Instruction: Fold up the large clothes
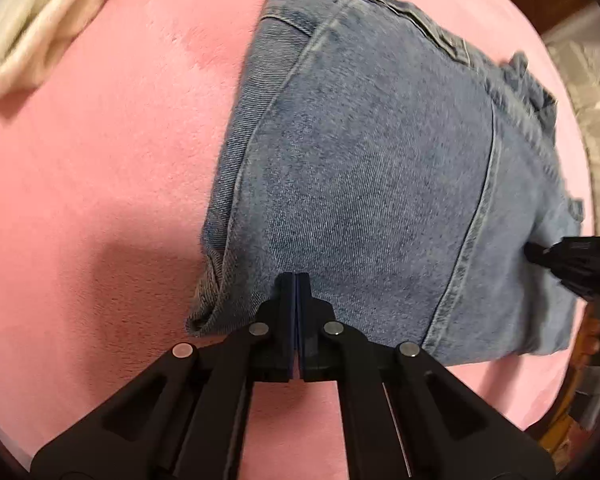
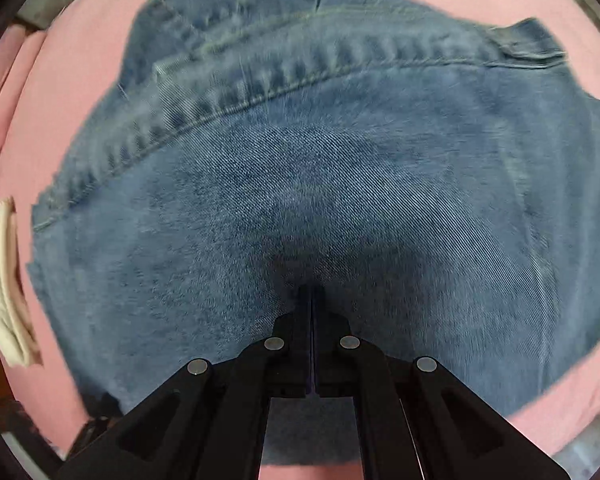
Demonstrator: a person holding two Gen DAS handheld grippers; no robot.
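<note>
A: Folded blue jeans (image 1: 364,184) are seen lying in a thick, roughly rectangular bundle on a pink plush surface (image 1: 100,184). Heavy twill weave and raised double-stitched seams are shown clearly.

B: The left hand-held gripper (image 1: 296,280) is clenched, nothing caught between its black fingers, its tips set at the near edge of the denim. The right hand-held gripper (image 2: 312,292) is likewise closed tight and empty, tips pressed down onto the middle of the cloth.

A: A rolled fold is noted at the bundle's left edge, a frayed hem at the far side.

B: Open pink nap is left all around; a cream knitted cloth (image 1: 32,28) is bunched well apart at the far left corner.
</note>
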